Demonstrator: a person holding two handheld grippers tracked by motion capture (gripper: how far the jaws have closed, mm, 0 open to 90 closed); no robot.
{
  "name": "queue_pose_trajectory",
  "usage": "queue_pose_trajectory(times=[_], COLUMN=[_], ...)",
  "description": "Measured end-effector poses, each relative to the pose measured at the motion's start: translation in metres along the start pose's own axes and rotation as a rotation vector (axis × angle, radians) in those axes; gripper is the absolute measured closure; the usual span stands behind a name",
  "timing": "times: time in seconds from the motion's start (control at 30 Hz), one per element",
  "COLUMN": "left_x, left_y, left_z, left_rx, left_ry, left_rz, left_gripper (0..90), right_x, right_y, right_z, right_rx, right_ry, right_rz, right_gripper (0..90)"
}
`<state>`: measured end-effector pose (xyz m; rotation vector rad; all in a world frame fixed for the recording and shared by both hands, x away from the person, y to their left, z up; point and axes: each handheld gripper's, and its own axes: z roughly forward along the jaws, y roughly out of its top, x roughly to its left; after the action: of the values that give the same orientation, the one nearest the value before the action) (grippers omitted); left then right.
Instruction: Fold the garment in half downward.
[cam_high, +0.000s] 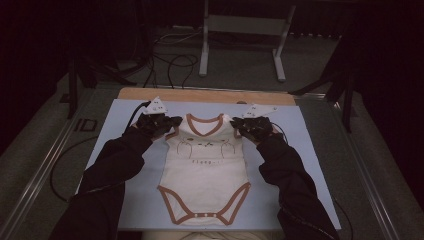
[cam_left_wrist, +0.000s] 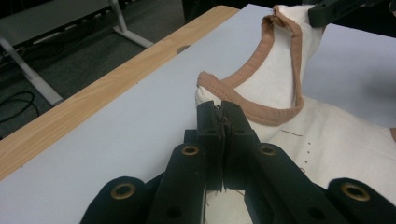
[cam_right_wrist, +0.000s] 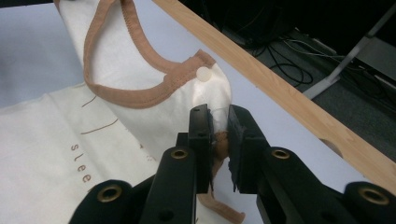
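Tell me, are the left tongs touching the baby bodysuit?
Touching. The left gripper view shows the left tongs pinched shut on the cream cloth of the baby bodysuit at its shoulder, with no gap between jaws and cloth.

This looks like a lab or recording room, not a home. The table (cam_high: 210, 96) has a wooden edge with a pale blue sheet (cam_high: 300, 150) laid over its top, and it stands on grey carpet (cam_high: 240, 65) under dim light, with dark surroundings. Loose black cables (cam_high: 172, 62) trail across the floor behind it. A grey metal frame (cam_high: 205, 45) with 2 legs stands at the back, and dark stand legs (cam_high: 345, 85) rise at either side. Metal rails (cam_high: 45, 160) run along the floor beside the table.
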<state>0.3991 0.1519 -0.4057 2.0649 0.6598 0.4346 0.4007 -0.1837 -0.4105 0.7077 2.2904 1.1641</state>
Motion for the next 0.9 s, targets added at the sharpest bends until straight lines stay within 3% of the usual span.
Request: queue_pose_trajectory(times=[0.2, 0.9], left_x=[-0.010, -0.036], left_y=[-0.003, -0.020], left_z=[-0.001, -0.020], left_rx=[0.001, -0.010], left_ry=[-0.012, -0.057], left_rz=[0.008, 0.033], left_gripper=[89.5, 89.5], right_x=[0.007, 0.031], right_y=[-0.008, -0.026], right_z=[-0.004, -0.021], right_rx=[-0.010, -0.026], right_ry=[0.012, 0.043], right_rz=[0.016, -0.006], right_gripper=[80.9, 80.8])
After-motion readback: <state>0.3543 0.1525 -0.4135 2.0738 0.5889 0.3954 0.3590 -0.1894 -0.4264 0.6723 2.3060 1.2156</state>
